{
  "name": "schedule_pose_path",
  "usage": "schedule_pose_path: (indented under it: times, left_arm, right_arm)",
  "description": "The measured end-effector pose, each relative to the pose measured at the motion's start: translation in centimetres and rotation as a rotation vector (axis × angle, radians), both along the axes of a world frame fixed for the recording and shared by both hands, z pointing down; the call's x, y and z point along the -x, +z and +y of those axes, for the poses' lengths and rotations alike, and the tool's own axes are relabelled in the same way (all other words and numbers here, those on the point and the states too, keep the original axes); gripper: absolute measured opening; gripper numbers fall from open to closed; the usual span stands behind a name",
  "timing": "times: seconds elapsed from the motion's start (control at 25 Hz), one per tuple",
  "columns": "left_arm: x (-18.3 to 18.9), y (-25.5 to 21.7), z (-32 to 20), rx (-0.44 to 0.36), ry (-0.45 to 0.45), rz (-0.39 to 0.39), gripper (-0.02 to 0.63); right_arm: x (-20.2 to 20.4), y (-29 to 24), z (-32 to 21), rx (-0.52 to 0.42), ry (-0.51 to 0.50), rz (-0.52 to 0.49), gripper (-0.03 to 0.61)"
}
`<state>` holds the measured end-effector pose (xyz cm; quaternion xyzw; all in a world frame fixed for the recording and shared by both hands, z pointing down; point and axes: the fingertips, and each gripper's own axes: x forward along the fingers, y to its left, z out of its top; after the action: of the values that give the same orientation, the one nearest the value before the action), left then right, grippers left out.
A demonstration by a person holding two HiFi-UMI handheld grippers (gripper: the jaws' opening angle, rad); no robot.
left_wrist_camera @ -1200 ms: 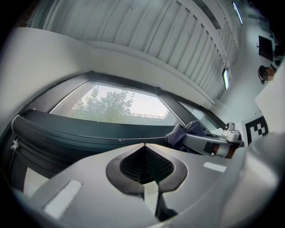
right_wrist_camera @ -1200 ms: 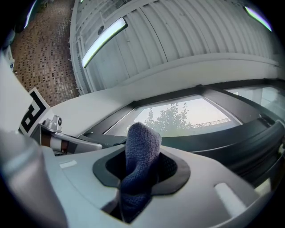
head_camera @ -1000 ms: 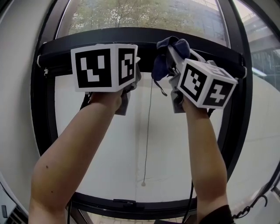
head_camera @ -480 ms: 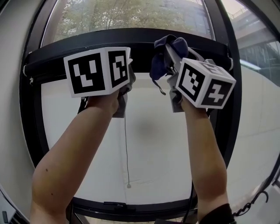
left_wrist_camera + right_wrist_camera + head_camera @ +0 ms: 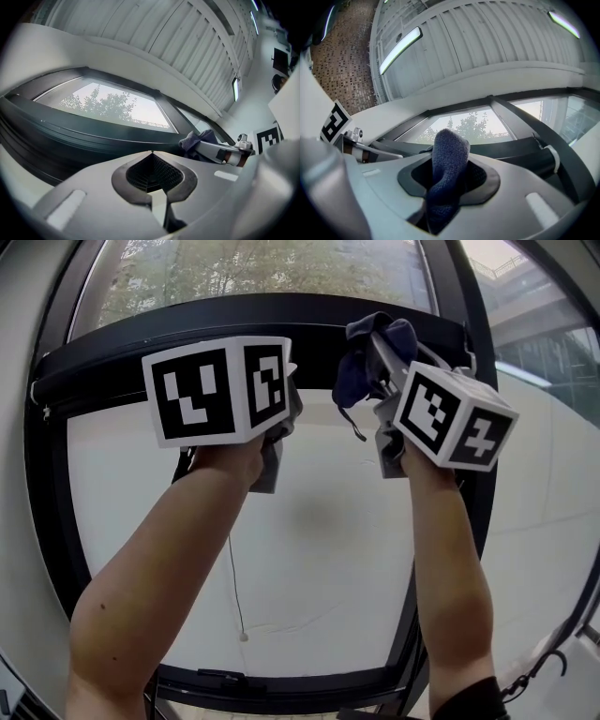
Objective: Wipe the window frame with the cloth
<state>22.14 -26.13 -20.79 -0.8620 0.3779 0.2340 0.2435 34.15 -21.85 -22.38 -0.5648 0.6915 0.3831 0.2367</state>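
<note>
- The right gripper (image 5: 382,352) is clamping the cloth (image 5: 447,154). Its jaws are pressing on a bunched fold, and a rounded wad is sticking out ahead of the tips.
- A loose tail of cloth is hanging below the right jaws, on the side towards the left gripper (image 5: 153,171).
- The left gripper's jaws are meeting with nothing between them. It is hovering just beside the right gripper, at about the same height.
- The frame (image 5: 309,320) is lying just ahead of both grippers' tips. Whether the wad is touching it is not showing clearly.
- The cloth is looking soft, light and limp, a dark blue knit. It is likely folding and squashing rather than pushing back, so it is posing no risk to the frame.
- The likely trouble is drag: rubbing along the frame may be tugging the cloth out of the jaws.
- Gripping it mid-bunch, as now, is looking sound. A firm pinch with enough wad ahead of the tips is probably stopping the jaws from scraping the frame.
</note>
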Motion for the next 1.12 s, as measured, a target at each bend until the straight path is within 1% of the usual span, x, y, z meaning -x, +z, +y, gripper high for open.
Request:
schedule_pose_path:
  times: [0.28,0.36,0.52,0.6,0.68,0.8,0.88,0.96,1.12]
  left_arm:
    - [-2.6,-0.3,1.2,-0.030,-0.005,0.013,-0.006]
    - [-4.7,-0.1,2.6,-0.041,-0.004,0.012,-0.006]
    - [-9.5,1.6,4.9,-0.032,0.034,-0.014,-0.006]
    - [-11.2,2.1,5.5,-0.040,0.032,-0.021,-0.006]
    - [-12.1,2.2,5.7,-0.048,0.025,-0.019,-0.006]
    - [-13.5,2.9,5.9,-0.049,0.025,-0.015,-0.006]
    - [-14.3,3.2,5.8,-0.050,0.025,-0.021,-0.006]
    - [-14.5,3.2,5.5,-0.050,0.026,-0.024,-0.006]
    - [-15.0,3.0,4.9,-0.045,0.045,-0.036,-0.006]
  right_arm:
    - [-3.8,-0.1,0.8,0.005,0.033,-0.039,0.133]
    - [-6.1,0.1,2.1,0.003,0.049,-0.047,0.132]
    - [-11.3,1.6,4.4,0.002,0.076,-0.066,0.132]
    - [-13.4,2.2,5.2,0.002,0.076,-0.076,0.132]
    - [-14.6,2.6,5.6,0.000,0.082,-0.075,0.132]
    - [-16.5,3.4,6.2,-0.008,0.131,-0.068,0.133]
    - [-17.8,3.8,6.2,-0.005,0.136,-0.082,0.132]
    - [-18.3,3.8,5.9,0.000,0.129,-0.099,0.132]
    - [-18.8,3.6,5.5,0.001,0.156,-0.117,0.132]
